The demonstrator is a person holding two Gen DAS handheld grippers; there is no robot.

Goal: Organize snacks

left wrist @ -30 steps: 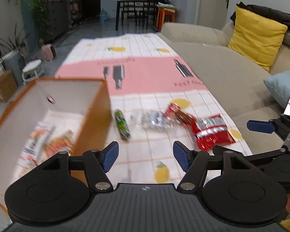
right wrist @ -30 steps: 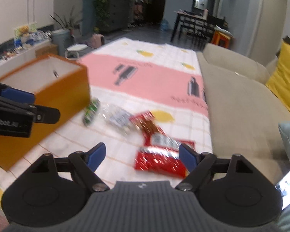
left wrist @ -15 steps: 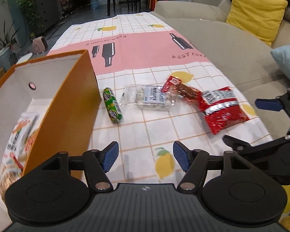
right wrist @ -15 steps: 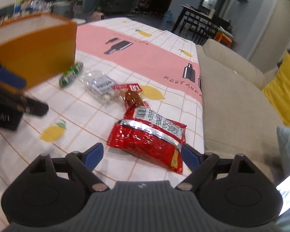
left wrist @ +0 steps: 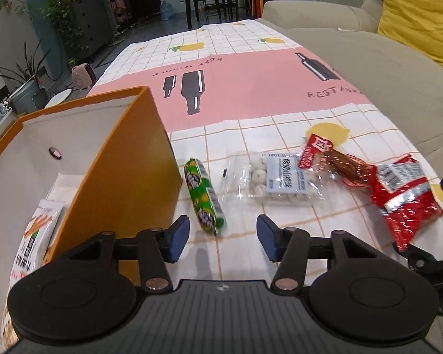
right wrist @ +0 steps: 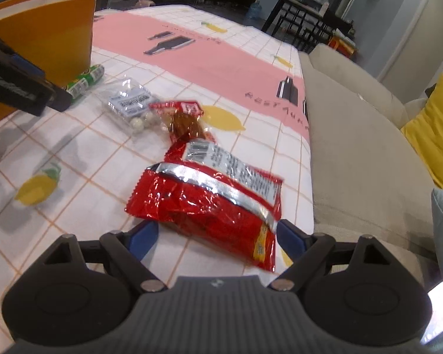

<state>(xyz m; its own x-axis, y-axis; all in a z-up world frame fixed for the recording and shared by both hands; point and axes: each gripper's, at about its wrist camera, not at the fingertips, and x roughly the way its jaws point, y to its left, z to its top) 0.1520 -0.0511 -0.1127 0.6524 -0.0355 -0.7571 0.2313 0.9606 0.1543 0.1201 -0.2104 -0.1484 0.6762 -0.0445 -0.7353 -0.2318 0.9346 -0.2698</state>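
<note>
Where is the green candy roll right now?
In the left wrist view the green candy roll lies on the tablecloth, right beside the orange box, with the clear bag of white balls on its other side.

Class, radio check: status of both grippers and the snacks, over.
Left gripper closing, green roll lined up ahead, ungripped. Right gripper open, straddling red bag. Orange box beside roll. Nothing blocking.

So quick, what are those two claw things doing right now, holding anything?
Left gripper: jaws closing, nothing gripped yet; the green candy roll lies just ahead.
Right gripper: open, straddling the red snack bag, not gripping it.
</note>
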